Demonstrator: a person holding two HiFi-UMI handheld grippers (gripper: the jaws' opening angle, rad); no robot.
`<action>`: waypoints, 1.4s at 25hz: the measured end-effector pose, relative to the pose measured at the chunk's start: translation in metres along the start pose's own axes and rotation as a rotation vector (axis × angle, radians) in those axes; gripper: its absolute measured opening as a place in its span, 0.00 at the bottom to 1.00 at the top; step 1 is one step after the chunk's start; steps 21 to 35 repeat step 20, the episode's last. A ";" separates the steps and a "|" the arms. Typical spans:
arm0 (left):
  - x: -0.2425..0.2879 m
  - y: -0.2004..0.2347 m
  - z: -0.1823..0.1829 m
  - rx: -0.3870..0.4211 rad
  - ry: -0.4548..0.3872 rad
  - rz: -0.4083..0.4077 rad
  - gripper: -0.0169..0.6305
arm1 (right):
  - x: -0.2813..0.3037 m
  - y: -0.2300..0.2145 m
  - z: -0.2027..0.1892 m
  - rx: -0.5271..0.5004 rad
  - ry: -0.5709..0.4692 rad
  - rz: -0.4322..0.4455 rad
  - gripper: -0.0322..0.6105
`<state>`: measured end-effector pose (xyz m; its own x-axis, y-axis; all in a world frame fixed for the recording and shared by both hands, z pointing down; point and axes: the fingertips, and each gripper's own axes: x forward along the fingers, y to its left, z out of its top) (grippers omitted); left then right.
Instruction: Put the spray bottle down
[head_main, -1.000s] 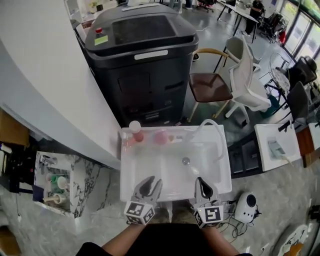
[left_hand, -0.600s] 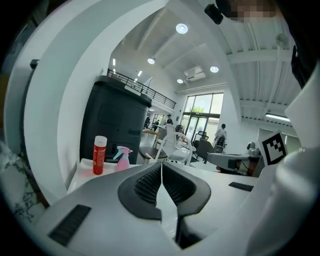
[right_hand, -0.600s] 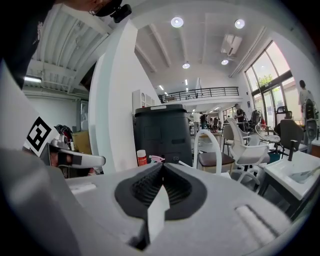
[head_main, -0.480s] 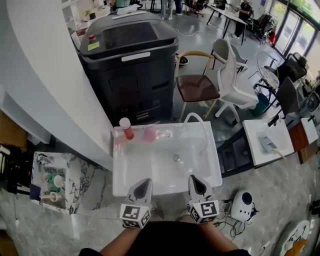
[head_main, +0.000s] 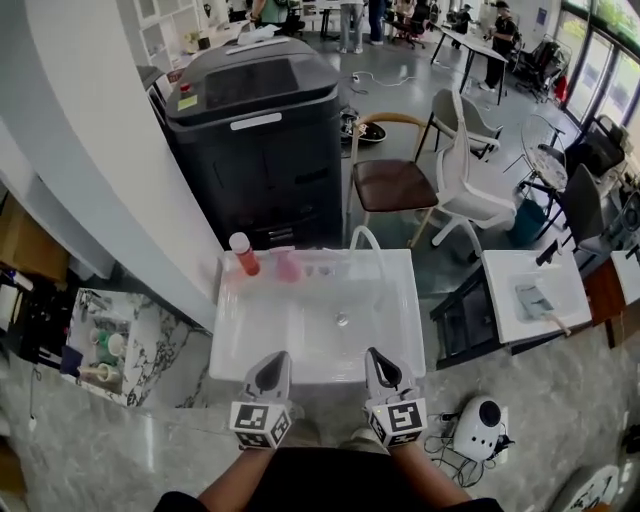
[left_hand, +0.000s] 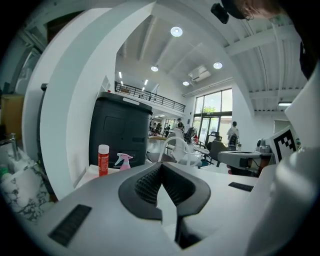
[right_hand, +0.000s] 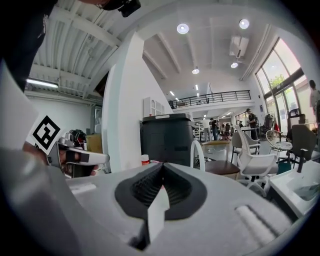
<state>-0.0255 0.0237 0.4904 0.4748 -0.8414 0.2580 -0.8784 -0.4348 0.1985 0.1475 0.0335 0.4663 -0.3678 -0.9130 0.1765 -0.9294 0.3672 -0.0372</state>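
Both tools have drawn back off the sink (head_main: 300, 335) toward the person, and the left tool (head_main: 272, 362), open a second ago, has closed on nothing. The right tool (head_main: 377, 356) is closed and empty too. At the left tool's 12 o'clock, on the sink's far ledge, the pink spray bottle (head_main: 288, 265) stands upright, with a red bottle (head_main: 243, 253) just at its 9 o'clock.

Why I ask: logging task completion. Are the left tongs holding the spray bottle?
No: the left tongs are shut and empty, while the spray bottle stands far off on the sink.
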 end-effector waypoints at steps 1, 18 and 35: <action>-0.001 -0.003 -0.001 -0.005 -0.003 0.013 0.05 | -0.003 -0.002 0.000 -0.004 -0.001 0.005 0.05; 0.001 -0.007 -0.002 -0.030 -0.032 0.070 0.05 | -0.002 -0.029 -0.005 0.058 0.039 -0.028 0.05; 0.005 0.000 -0.001 -0.035 -0.030 0.070 0.05 | 0.002 -0.029 -0.004 0.053 0.035 -0.036 0.05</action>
